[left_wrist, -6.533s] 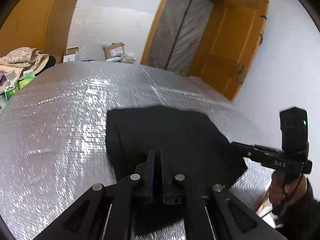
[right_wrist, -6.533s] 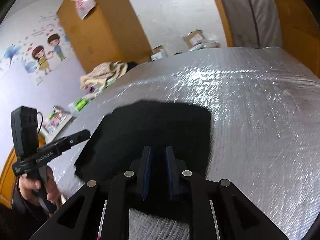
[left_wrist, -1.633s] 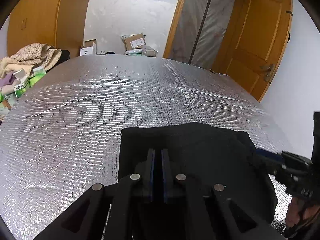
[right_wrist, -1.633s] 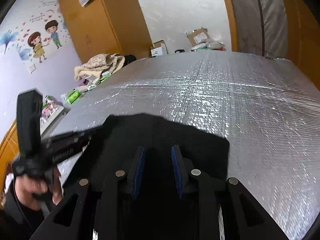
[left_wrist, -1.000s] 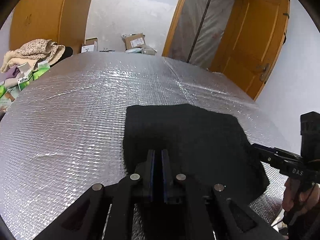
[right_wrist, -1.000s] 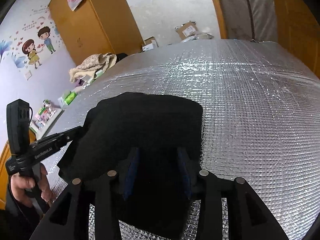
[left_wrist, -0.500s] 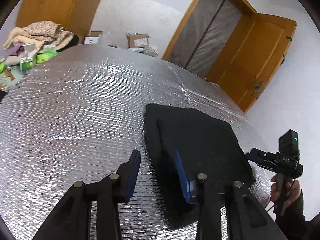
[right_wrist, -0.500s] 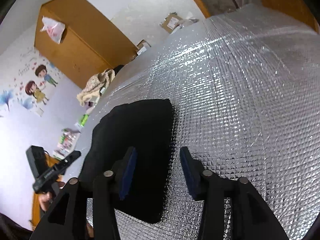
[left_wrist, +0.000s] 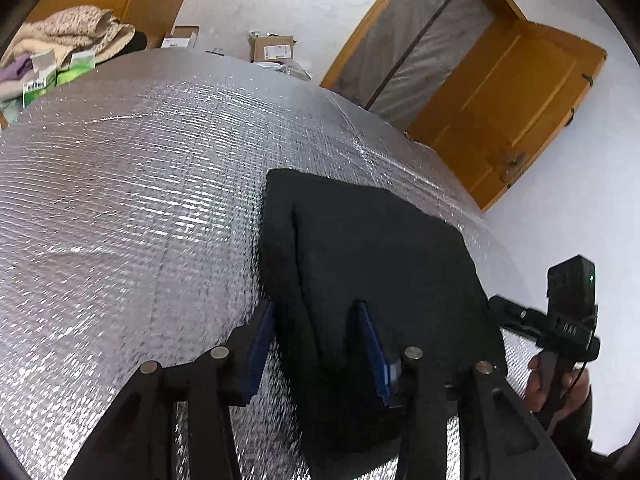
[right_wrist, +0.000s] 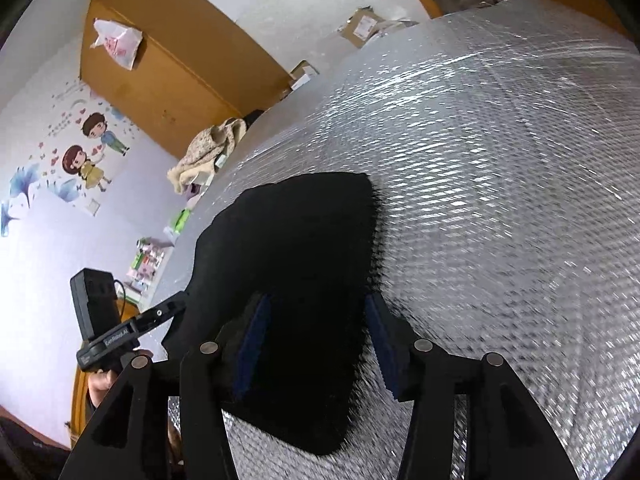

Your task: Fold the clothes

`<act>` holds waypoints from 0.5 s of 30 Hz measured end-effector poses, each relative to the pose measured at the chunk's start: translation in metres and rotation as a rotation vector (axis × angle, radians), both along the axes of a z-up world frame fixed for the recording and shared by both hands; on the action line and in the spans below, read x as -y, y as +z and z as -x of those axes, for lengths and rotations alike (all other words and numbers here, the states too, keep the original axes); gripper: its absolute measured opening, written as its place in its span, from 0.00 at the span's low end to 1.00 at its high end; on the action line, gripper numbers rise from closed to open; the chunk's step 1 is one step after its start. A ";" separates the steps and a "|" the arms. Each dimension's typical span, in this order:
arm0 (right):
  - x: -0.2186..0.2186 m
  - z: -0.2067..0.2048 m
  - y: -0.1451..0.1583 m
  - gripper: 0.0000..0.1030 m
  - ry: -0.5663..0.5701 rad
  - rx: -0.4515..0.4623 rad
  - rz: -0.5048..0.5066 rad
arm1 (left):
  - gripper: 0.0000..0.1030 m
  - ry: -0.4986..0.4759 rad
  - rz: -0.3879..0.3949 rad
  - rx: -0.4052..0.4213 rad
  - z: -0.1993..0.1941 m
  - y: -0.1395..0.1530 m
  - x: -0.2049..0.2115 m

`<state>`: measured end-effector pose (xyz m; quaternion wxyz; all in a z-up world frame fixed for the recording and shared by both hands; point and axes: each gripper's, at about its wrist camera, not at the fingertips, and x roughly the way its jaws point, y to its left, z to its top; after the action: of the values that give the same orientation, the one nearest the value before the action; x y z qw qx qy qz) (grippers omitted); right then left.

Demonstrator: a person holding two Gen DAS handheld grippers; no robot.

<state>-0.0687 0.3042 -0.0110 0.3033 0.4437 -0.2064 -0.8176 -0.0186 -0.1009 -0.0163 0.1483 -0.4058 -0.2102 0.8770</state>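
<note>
Lying flat as a folded black fabric garment (left_wrist: 376, 272) on the silver quilted foil surface (left_wrist: 120, 208), the clothing fills the lower centre of the left wrist view and the lower left-centre of the right wrist view (right_wrist: 296, 264). Both tools have just let go of it. A second ago the left gripper (left_wrist: 316, 344) had its blue pads pressed together on the cloth; now its jaws stand spread wide, the garment's left edge lying loose between them. The right gripper (right_wrist: 316, 340) is opening its jaws the last bit, with the garment's right edge between its pads but not pinched. This release suggests that one fold has been laid down and a next fold or a tidy-up may follow.

The near edge of the garment is hidden behind the gripper frames in both views. Its layers are hard to count, black on black, apart from one seam-like ridge at the left.
</note>
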 end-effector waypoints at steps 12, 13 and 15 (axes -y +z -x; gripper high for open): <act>0.006 -0.006 0.004 0.53 0.035 0.027 -0.025 | 0.33 -0.012 0.006 0.011 -0.013 -0.004 -0.003; 0.006 -0.007 0.004 0.53 0.037 0.028 -0.026 | 0.32 -0.014 0.011 0.011 -0.013 -0.004 -0.004; 0.006 -0.005 0.002 0.53 0.038 0.031 -0.022 | 0.30 -0.016 0.025 0.012 -0.013 -0.004 -0.006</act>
<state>-0.0637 0.2983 -0.0085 0.3105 0.4635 -0.1935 -0.8070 -0.0061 -0.0949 -0.0207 0.1489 -0.4144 -0.1968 0.8760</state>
